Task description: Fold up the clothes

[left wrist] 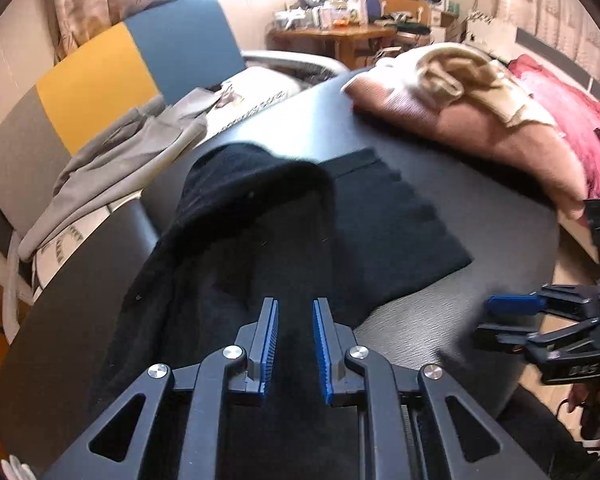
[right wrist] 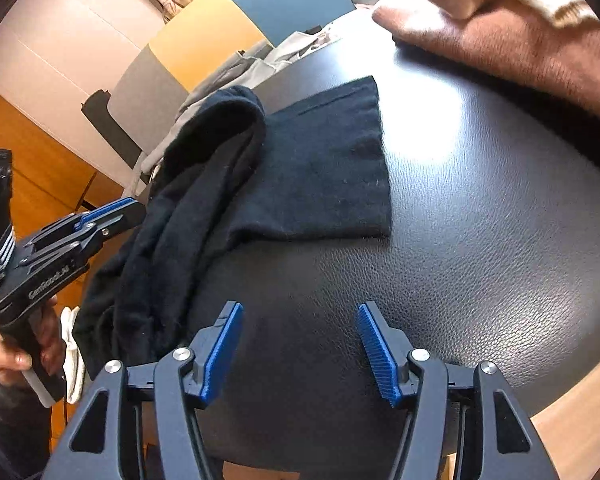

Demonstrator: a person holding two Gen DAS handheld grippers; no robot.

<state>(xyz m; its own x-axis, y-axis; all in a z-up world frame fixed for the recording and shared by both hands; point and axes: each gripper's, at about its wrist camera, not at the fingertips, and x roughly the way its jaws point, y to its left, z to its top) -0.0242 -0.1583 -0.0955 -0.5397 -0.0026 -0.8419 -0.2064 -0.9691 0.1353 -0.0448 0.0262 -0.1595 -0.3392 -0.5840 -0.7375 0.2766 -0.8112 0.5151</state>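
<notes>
We see the black garment [right wrist: 260, 168] on the table [right wrist: 480, 240], one part flat toward 12 o'clock, the rest bunched at 10 o'clock and hanging over the edge. The left gripper [left wrist: 296, 340] is narrowly parted, the right gripper [right wrist: 300, 352] wide apart, both holding nothing; we judge the bunched part needs smoothing so edges align. Only the left view shows the bed [left wrist: 556, 92] at 2 o'clock.
</notes>
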